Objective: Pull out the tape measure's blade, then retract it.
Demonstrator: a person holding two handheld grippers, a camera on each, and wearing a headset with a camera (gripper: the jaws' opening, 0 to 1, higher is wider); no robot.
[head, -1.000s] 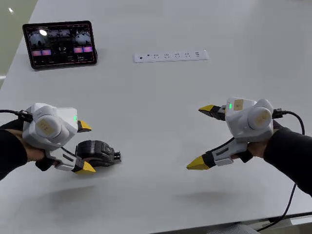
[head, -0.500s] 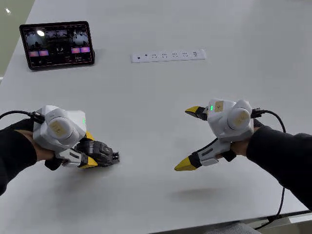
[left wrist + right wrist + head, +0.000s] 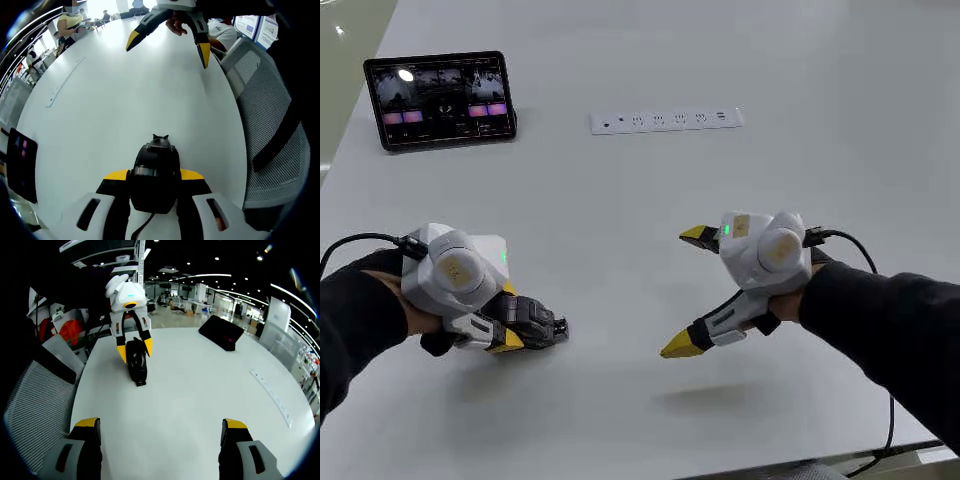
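Observation:
A black tape measure [image 3: 530,321] rests on the white table at the lower left of the head view, its blade tip pointing right. My left gripper [image 3: 506,318] is shut on its case; in the left gripper view the tape measure [image 3: 155,172] sits squeezed between the yellow-tipped jaws. My right gripper [image 3: 688,290] hangs open over the table to the right, well apart from it. In the right gripper view the tape measure [image 3: 137,361] stands ahead, held by the left gripper [image 3: 133,348].
A tablet [image 3: 439,98] leans at the far left of the table. A white power strip [image 3: 666,120] lies at the far middle. A mesh chair [image 3: 270,145] stands beside the table's edge. Cables trail from both grippers.
My left gripper has closed onto the tape measure, which lay between its open jaws a second ago. My right gripper has drifted left toward it, still open.

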